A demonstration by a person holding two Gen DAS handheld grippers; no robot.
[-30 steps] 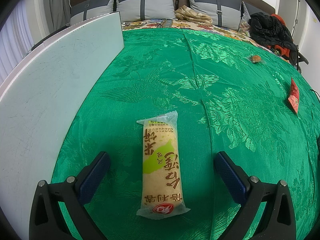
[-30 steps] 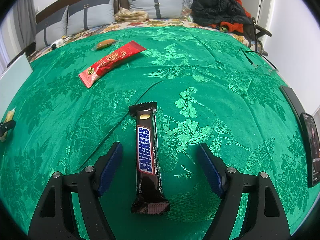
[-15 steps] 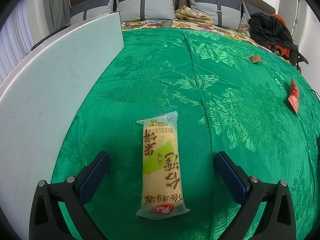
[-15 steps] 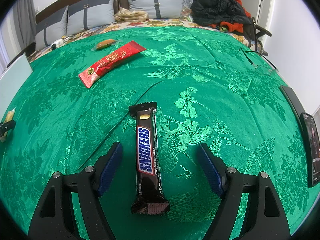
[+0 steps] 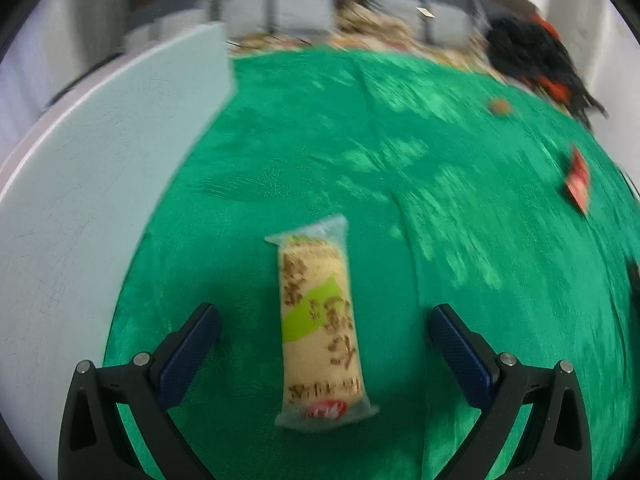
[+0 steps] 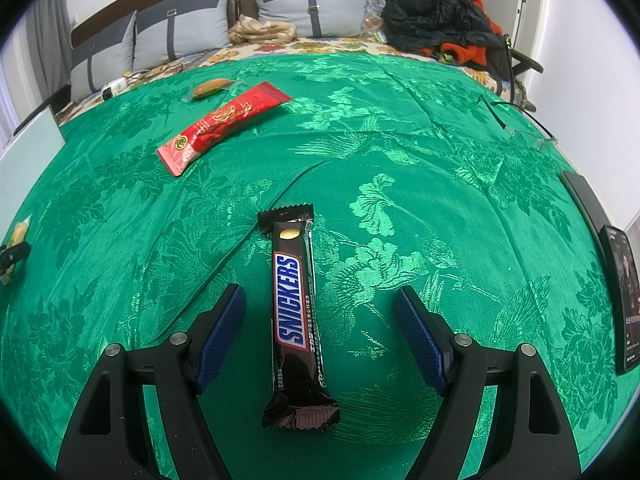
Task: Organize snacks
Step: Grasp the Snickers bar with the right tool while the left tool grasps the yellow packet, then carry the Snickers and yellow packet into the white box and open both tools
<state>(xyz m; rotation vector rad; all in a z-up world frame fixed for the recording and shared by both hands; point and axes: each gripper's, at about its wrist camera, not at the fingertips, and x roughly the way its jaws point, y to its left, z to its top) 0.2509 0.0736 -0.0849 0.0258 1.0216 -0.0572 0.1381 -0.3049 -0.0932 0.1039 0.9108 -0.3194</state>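
Left wrist view, blurred: left gripper (image 5: pixel 324 316) standing wide open, gripping nothing, straddling a yellow rice-cracker packet (image 5: pixel 320 320) lying lengthwise on the green cloth (image 5: pixel 460 208), clear of both pads. Pale board (image 5: pixel 92 184) lying alongside at the left; red packet (image 5: pixel 578 180) sitting far right.

Right wrist view, sharp: right gripper (image 6: pixel 320 304) likewise gaping, pads apart from the Snickers bar (image 6: pixel 294 304) lying between them on the cloth. Red packet and a small wrapped bun (image 6: pixel 210 88) resting well beyond, upper left.
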